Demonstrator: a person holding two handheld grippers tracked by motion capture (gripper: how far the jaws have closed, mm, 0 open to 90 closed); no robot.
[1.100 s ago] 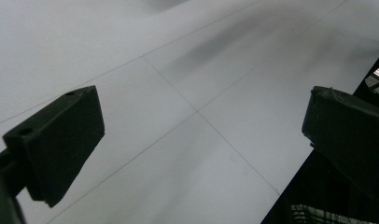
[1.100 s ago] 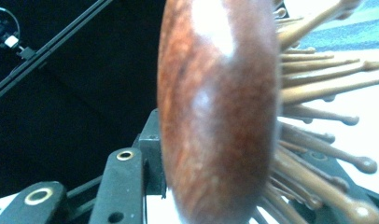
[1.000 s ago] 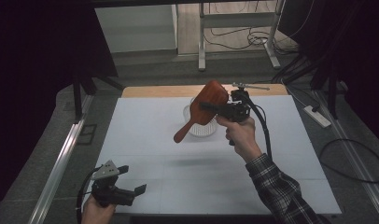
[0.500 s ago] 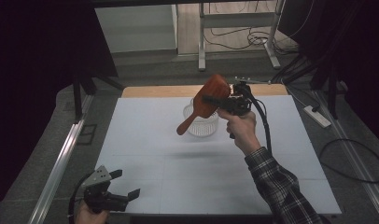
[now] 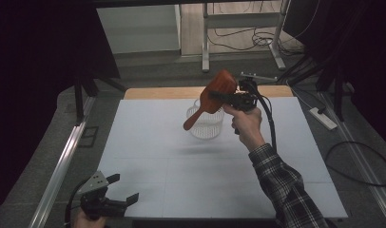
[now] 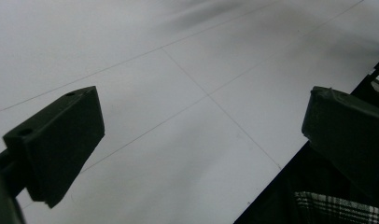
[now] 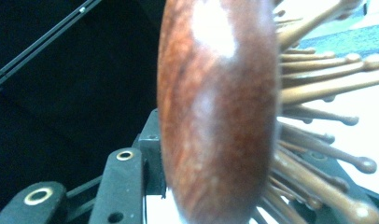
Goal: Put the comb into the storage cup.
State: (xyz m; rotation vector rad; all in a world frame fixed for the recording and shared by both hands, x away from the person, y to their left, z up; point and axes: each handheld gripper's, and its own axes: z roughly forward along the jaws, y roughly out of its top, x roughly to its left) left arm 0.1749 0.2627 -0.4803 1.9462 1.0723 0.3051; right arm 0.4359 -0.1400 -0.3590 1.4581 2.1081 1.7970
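Note:
A reddish-brown wooden hairbrush point(image 5: 215, 97) hangs in the air over a white mesh basket point(image 5: 205, 127) at the back middle of the white table point(image 5: 148, 142). My right gripper point(image 5: 219, 97) is shut on the brush's head, and the handle slants down to the left. In the right gripper view the brush back point(image 7: 215, 107) stands between the jaws of the right gripper point(image 7: 225, 205), with its wooden pins point(image 7: 318, 84) pointing right. My left gripper point(image 5: 123, 188) rests low at the table's front left corner, open with nothing between its fingers. The left gripper point(image 6: 204, 135) looks along bare white tabletop.
A wooden strip point(image 5: 167, 92) runs along the table's far edge. A metal rail point(image 5: 62, 161) lines the left side. A power strip point(image 5: 324, 118) and cables point(image 5: 362, 156) lie on the floor to the right. Stand legs point(image 5: 205, 42) rise behind the table.
The right hand has carried the brush a little to the right and slightly up over the basket. The left gripper has stayed by the front left corner.

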